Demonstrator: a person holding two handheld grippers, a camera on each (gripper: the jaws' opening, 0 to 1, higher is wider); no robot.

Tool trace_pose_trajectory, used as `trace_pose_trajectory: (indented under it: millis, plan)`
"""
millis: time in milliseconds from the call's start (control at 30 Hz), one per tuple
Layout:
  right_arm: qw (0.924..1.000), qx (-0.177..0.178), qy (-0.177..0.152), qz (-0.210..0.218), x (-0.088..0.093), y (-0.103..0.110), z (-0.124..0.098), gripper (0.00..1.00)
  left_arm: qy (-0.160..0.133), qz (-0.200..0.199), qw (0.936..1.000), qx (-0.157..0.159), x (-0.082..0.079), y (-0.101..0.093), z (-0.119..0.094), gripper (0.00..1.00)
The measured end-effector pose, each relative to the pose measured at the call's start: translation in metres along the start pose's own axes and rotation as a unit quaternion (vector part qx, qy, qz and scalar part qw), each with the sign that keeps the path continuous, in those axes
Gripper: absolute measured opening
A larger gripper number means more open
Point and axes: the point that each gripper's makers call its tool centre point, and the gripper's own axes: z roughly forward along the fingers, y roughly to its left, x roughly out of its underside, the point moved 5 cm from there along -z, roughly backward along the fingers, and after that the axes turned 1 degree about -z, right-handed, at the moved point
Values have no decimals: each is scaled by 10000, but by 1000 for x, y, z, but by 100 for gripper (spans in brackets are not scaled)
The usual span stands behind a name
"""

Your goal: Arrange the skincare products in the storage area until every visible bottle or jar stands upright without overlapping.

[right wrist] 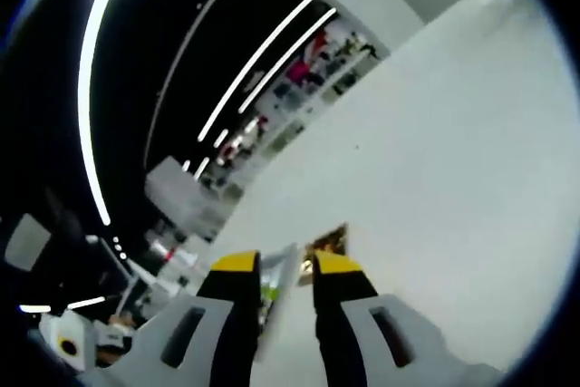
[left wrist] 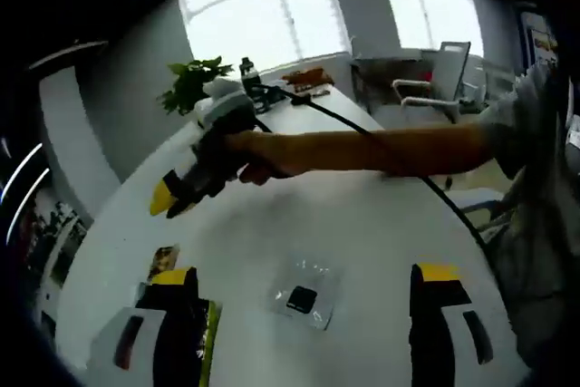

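Note:
My left gripper (left wrist: 304, 280) hangs over a white table (left wrist: 362, 224), its jaws wide open and nothing between them. Just beyond them lies a clear flat packet (left wrist: 304, 298) with a small dark thing inside. A small brown sachet (left wrist: 163, 260) lies near the left jaw, and a yellow-green pack (left wrist: 210, 342) sits beside that jaw. A person's arm (left wrist: 381, 149) reaches in from the right and holds my right gripper (left wrist: 165, 198) above the table. In its own view the right gripper (right wrist: 285, 266) has a narrow gap, with the sachet (right wrist: 328, 240) past its tips.
At the table's far end stand a potted plant (left wrist: 192, 82), a dark bottle (left wrist: 246, 70) and some orange items (left wrist: 306, 77). A cable (left wrist: 399, 156) trails across the table. A chair (left wrist: 444, 74) stands by the windows. The table's left edge (right wrist: 272, 178) runs close by.

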Motion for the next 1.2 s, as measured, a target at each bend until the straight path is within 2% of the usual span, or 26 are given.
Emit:
trace_pose_trajectory:
  millis: [33, 67, 133, 167, 233, 300, 333, 367, 400, 433, 467, 567, 633, 700, 733, 933, 1000, 1133, 1200]
  plan:
    - [10000, -4, -11, -6, -1, 0, 0, 22, 37, -17, 10000, 18, 0, 1, 1, 97]
    - [10000, -8, -23, -12, -1, 1, -1, 22, 155, -67, 9996, 217, -2, 2, 7, 94]
    - [10000, -5, -58, -20, -5, 0, -1, 21, 306, -247, 9985, 377, -2, 5, 15, 83]
    - [10000, 0, -82, -28, -4, 1, -3, 21, 550, -272, 9971, 454, 2, 6, 20, 79]
    - [9999, 5, -130, -14, -4, 2, -6, 21, 917, -58, 9944, 515, 9, 8, 26, 78]
    - [9998, -26, -186, 68, -5, 1, -8, 21, 1405, 221, 9873, 703, 17, 6, 30, 81]
    - [9998, -37, -190, 85, -5, 1, -8, 21, 1470, 262, 9860, 744, 18, 5, 30, 83]
    - [9996, -81, -228, 170, -8, 0, -9, 21, 1492, 98, 9848, 886, 14, 2, 31, 81]
    - [9994, -109, -258, 202, -9, 1, -10, 21, 1571, 197, 9821, 1022, 13, 2, 30, 83]
    - [9993, -132, -278, 231, -10, 1, -10, 21, 1640, 300, 9807, 1016, 12, 2, 31, 83]
    - [9991, -162, -286, 264, -12, 0, -9, 21, 1845, 533, 9761, 1017, 14, 4, 32, 83]
    - [9992, -181, -244, 246, -14, 1, -6, 21, 2100, 302, 9677, 1362, 14, 2, 36, 78]
    - [9993, -185, -219, 220, -15, 1, -5, 21, 2174, 238, 9650, 1447, 14, 3, 39, 78]
    - [9994, -187, -217, 214, -18, 0, -4, 21, 2276, 6, 9619, 1517, 15, 6, 41, 79]
    - [9994, -185, -219, 214, -18, 0, -4, 20, 2230, 175, 9624, 1539, 14, 6, 41, 79]
    - [9991, -180, -282, 277, -22, -4, -4, 20, 2365, 179, 9597, 1505, 13, 5, 40, 77]
    - [9990, -190, -274, 296, -22, -4, -4, 19, 2362, 125, 9603, 1478, 12, 4, 38, 70]
    - [9990, -197, -257, 294, -20, -2, -5, 19, 2300, 117, 9615, 1502, 11, 4, 33, 43]
    - [9991, -197, -223, 292, -17, -1, -5, 19, 2269, 106, 9622, 1503, 12, 4, 32, 40]
